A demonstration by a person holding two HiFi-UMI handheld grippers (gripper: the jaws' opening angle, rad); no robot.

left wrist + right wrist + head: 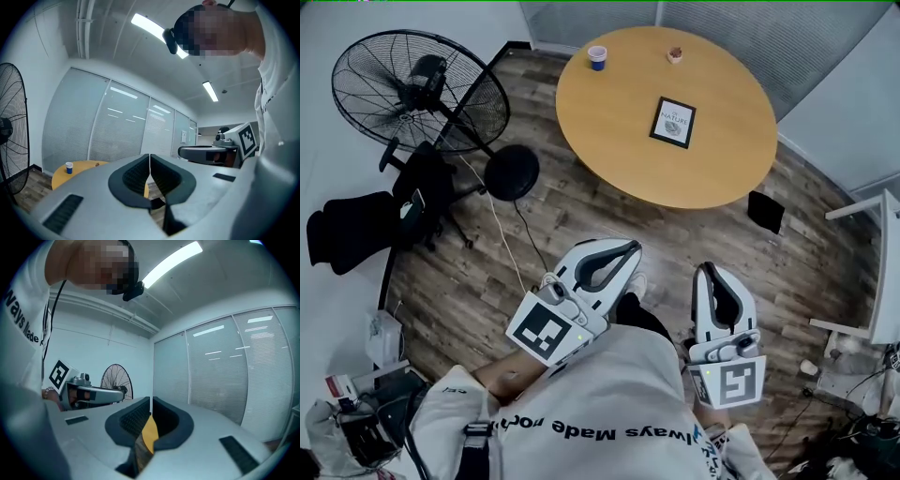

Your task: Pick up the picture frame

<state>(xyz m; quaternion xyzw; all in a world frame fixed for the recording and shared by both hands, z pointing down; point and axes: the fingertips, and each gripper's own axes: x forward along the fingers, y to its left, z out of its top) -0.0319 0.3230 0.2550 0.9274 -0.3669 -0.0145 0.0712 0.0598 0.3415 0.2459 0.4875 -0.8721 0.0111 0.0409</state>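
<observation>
Smooth wooden table (pixel 609 131), matt dark picture frame (pixel 673 122), wood-plank floor (pixel 487 281).

Blue cup (pixel 597 57) on round table (pixel 609 141); fan (pixel 420 91) nearby.

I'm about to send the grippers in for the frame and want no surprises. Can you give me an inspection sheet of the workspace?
Surface: round wooden table, mostly bare.
Job's things: picture frame lying flat on the table, right of centre, not touched by either gripper.
Clutter: blue cup and a small brown object near the far rim; I cannot tell what the object is.
Grippers: left gripper and right gripper both shut on nothing, held near the person's body, short of the table.
Cables: light cable across the floor from the fan's base towards the person.
Surroundings: standing fan, black chair, wood floor, blinds behind glass walls.
</observation>
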